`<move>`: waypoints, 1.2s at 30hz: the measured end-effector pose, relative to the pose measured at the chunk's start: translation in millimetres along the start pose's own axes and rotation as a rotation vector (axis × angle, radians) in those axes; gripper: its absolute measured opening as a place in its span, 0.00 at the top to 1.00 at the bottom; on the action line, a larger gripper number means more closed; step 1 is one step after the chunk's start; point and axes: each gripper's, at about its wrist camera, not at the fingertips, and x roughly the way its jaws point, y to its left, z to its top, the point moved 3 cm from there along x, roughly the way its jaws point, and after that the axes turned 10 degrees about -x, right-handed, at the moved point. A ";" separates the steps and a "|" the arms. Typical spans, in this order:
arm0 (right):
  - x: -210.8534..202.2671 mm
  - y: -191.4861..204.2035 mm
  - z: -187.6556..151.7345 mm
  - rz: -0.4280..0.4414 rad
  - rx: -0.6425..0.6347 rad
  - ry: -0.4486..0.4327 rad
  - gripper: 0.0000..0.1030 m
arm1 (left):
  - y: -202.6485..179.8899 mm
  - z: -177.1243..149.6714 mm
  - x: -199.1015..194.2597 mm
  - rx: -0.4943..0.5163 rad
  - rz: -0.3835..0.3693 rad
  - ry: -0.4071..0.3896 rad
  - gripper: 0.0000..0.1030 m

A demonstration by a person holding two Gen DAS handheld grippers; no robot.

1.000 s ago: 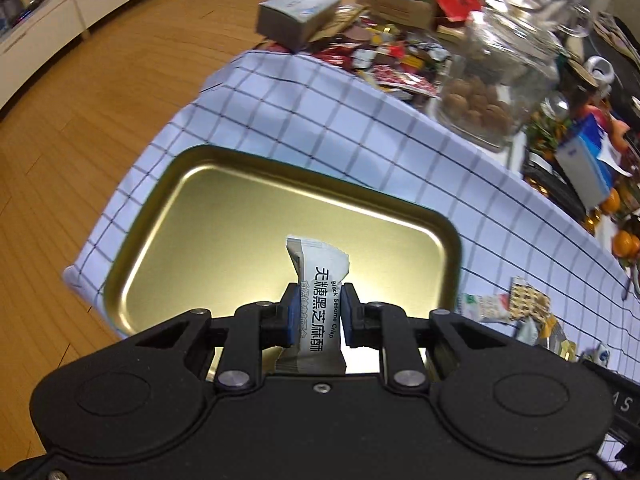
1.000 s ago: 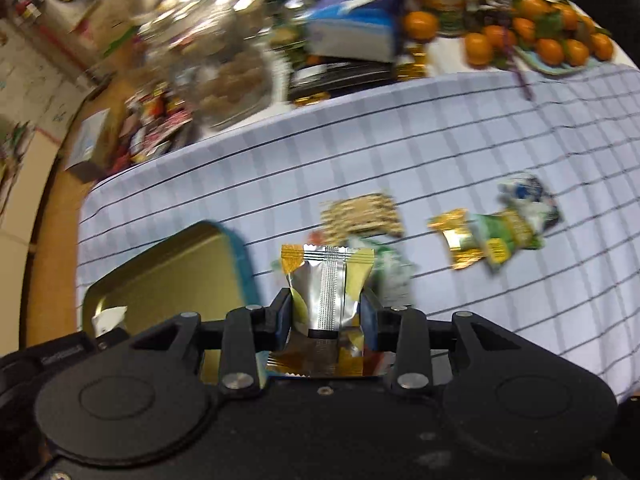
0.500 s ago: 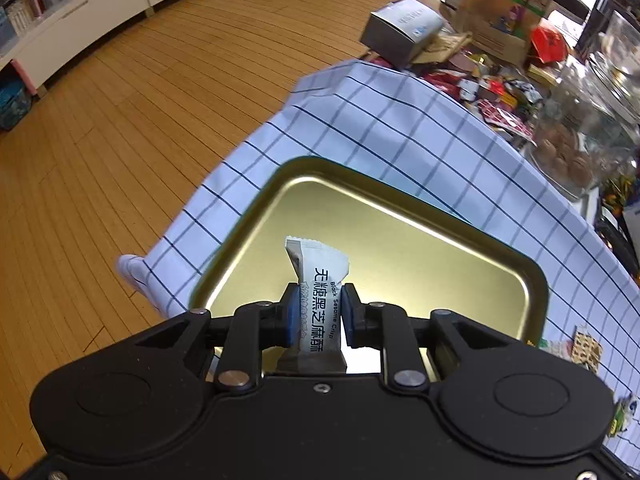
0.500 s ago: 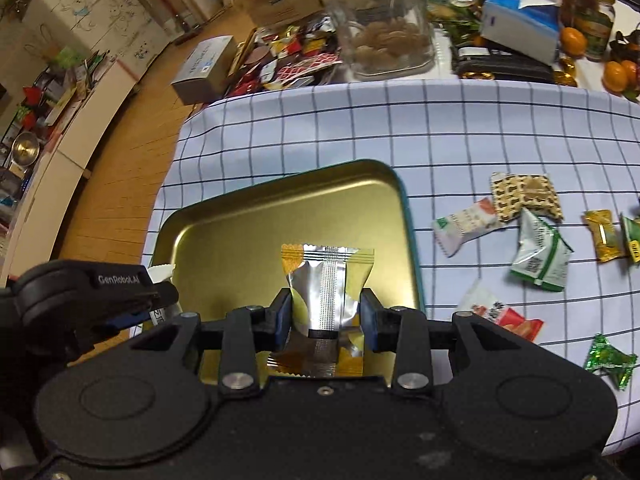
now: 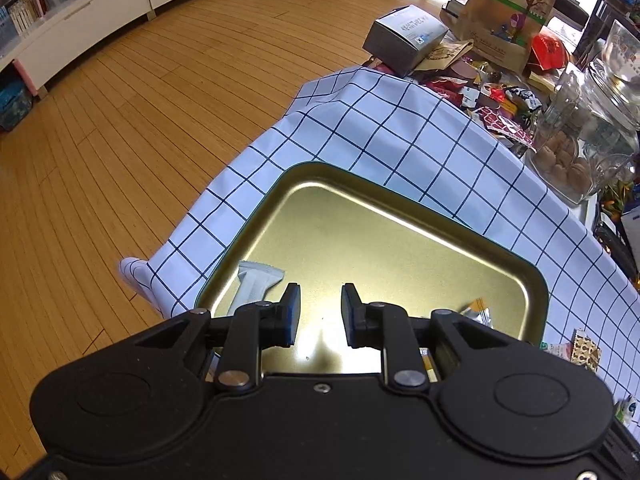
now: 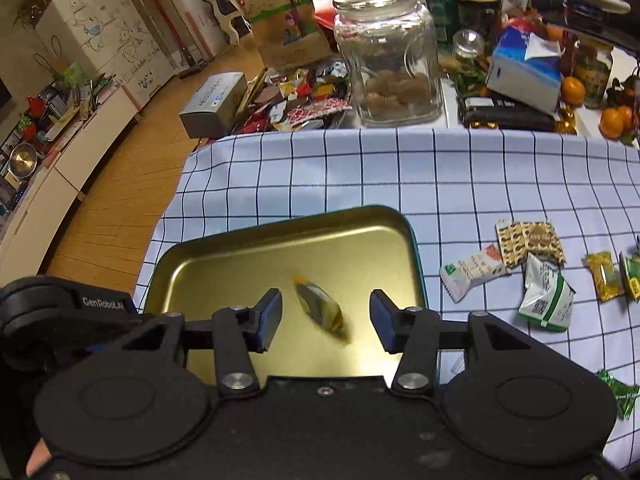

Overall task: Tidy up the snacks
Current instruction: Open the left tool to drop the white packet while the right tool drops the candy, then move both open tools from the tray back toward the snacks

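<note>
- Left gripper (image 5: 316,314): jaws apart, nothing between the pads; they have just been opening
- Grey sesame-crisp packet (image 5: 256,286) lies in the gold tray (image 5: 400,200), at its near-left corner, just left of the left gripper's left finger, partly hidden by it
- Right gripper (image 6: 325,320): jaws spread wide, having just opened; silver-and-yellow packet (image 6: 320,307) sits in the gap between the pads, touching neither, tilted and blurred, over the tray floor
- Same packet's orange-edged end (image 5: 476,312) shows in the left view at the tray's near-right corner
- Tray rests on the checked tablecloth (image 6: 460,176)
- Loose snacks on the cloth right of the tray: white-green packet (image 6: 472,270), brown patterned packet (image 6: 528,240), green-white pouch (image 6: 546,294), small yellow packet (image 6: 604,274)
- Glass jar (image 6: 390,60) stands beyond the cloth's far edge
</note>
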 end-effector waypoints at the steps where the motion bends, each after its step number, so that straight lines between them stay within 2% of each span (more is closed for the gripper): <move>1: 0.4 -0.2 0.9 0.008 -0.003 0.007 0.46 | -0.3 -0.5 0.3 0.002 0.001 0.001 0.72; 8: 15.4 -4.3 -1.0 0.005 0.023 0.137 0.43 | -3.6 -4.0 -0.3 0.024 0.005 -0.003 0.72; 12: 22.8 -12.3 -6.3 -0.057 0.074 0.178 0.44 | -4.0 -4.5 -1.6 0.030 0.005 -0.011 0.72; 16: 30.2 -14.8 -11.2 -0.124 0.034 0.222 0.45 | -5.0 -4.9 -2.0 0.036 0.003 -0.011 0.72; 19: 31.4 -11.1 -11.5 -0.171 -0.040 0.213 0.46 | -6.3 -5.5 -3.1 0.045 -0.002 -0.014 0.72; 22: 26.4 -6.7 -6.9 -0.219 -0.134 0.135 0.46 | -6.8 -5.9 -3.9 0.052 -0.005 -0.018 0.72; 26: 16.4 -8.5 -1.5 -0.248 -0.147 0.047 0.46 | -5.9 -6.2 -3.4 0.053 -0.010 -0.014 0.72; 31: 21.1 -10.7 2.5 -0.212 -0.116 0.115 0.46 | -8.0 -8.0 -4.5 0.060 -0.011 -0.016 0.72; 36: 28.5 -6.2 0.3 -0.165 -0.147 0.171 0.47 | -12.0 -10.8 -5.7 0.076 -0.017 -0.017 0.72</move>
